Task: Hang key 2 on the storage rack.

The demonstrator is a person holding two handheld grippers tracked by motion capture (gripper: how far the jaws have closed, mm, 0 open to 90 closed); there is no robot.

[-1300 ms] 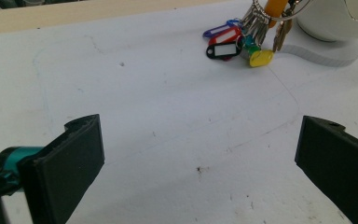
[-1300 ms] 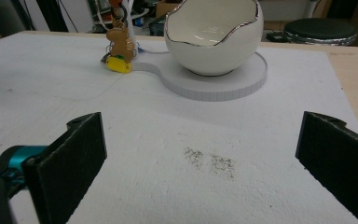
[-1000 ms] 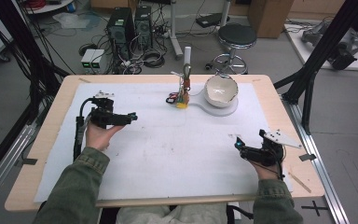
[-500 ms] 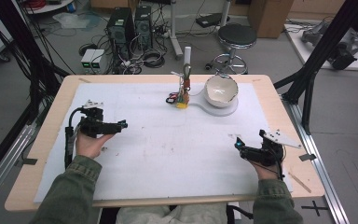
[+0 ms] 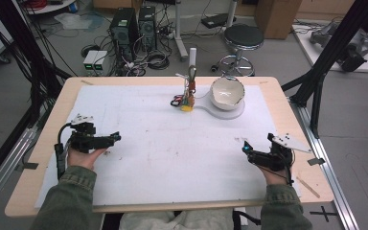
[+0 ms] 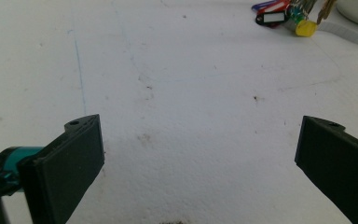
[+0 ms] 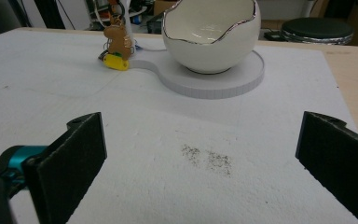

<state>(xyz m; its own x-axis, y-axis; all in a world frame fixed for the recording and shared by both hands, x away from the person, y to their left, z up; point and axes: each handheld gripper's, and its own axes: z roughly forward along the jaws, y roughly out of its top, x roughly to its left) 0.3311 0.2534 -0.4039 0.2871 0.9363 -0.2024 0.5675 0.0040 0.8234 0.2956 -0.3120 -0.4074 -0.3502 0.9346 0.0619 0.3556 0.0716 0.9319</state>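
Observation:
A white egg-shaped bowl [image 5: 227, 92] [image 7: 209, 35] with a silver rim stands on a flat white base [image 5: 236, 114] [image 7: 223, 86] at the far middle of the table. Left of it, a bunch of keys [image 5: 187, 99] [image 7: 114, 43] [image 6: 289, 16] with yellow, red and blue tags hangs from a thin stand. My left gripper [image 5: 114, 138] [image 6: 200, 154] rests low over the mat at the left, open and holding nothing. At the right front, my right gripper [image 5: 245, 146] [image 7: 200, 154] points toward the bowl, open and holding nothing.
A white foam mat [image 5: 172, 143] covers most of the wooden table [image 5: 48, 124]. Dark smudges mark the mat in front of the right gripper. Black frame posts [image 5: 316, 81] flank the table. A stool [image 5: 242, 36], computers and cables lie on the floor beyond.
My left gripper has drawn back toward the person and a little to the left, staying open. The right gripper, bowl and keys have not moved.

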